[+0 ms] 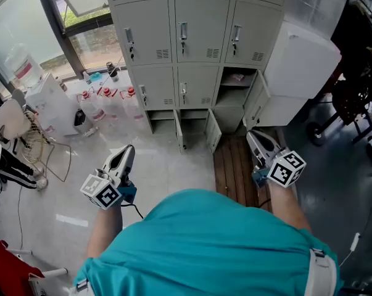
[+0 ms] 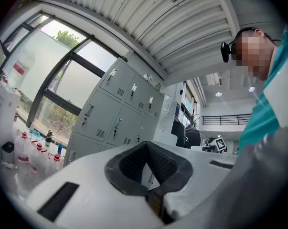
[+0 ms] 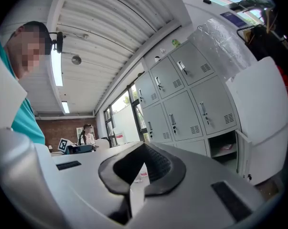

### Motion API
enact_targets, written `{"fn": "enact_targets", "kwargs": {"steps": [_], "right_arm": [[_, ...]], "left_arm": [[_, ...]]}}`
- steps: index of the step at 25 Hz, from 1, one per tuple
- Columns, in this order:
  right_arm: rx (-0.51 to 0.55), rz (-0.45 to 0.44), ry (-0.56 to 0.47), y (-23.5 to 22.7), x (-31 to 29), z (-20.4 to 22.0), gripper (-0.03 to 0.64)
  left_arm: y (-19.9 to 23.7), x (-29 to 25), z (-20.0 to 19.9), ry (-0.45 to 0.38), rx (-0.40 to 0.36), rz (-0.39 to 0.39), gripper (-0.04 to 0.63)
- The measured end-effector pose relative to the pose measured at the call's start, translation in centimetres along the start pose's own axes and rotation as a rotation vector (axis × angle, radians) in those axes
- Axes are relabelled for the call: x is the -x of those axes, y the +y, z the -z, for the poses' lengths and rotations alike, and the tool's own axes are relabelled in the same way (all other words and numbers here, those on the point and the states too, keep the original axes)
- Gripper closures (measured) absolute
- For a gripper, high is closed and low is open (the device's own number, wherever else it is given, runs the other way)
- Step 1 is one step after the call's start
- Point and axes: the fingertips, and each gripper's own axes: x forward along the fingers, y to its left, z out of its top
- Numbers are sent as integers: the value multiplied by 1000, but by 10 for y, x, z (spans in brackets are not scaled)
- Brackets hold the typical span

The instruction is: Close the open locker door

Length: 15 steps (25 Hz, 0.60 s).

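Note:
The grey locker bank [image 1: 182, 42] stands ahead of me in the head view. Its lower right locker [image 1: 235, 94] is open, and its door [image 1: 258, 103] swings out to the right. A small pink item lies on its shelf. My left gripper [image 1: 125, 156] is shut and empty, held low over the pale floor, well short of the lockers. My right gripper [image 1: 260, 142] is also shut and empty, a little below the open door. In the right gripper view the open locker [image 3: 225, 149] and its door [image 3: 243, 156] lie beyond the right gripper [image 3: 144, 145]. The left gripper [image 2: 146, 144] faces closed lockers [image 2: 120, 109].
Two small bottom doors [image 1: 179, 133] [image 1: 213, 131] also hang ajar. A large white wrapped box [image 1: 300, 60] stands right of the lockers, with a black cart [image 1: 352, 85] beyond it. Water bottles [image 1: 105, 97] and a fan [image 1: 13, 119] sit at left. Wooden planks [image 1: 235, 165] lie underfoot.

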Motion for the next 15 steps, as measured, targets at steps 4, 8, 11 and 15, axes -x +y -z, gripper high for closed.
{"fn": "enact_targets", "kwargs": {"steps": [4, 8, 11, 15], "right_arm": [[-24, 1, -4, -6, 4, 0, 618], [-11, -11, -18, -14, 11, -5, 618], [-4, -21, -17, -25, 22, -10, 618], [0, -26, -13, -50, 44, -19, 618]], "left_arm": [[-4, -7, 2, 10, -2, 6, 591], [-13, -20, 4, 13, 2, 9, 591], [-26, -35, 7, 21, -4, 20, 591], [-51, -63, 12, 29, -13, 28, 591]]}}
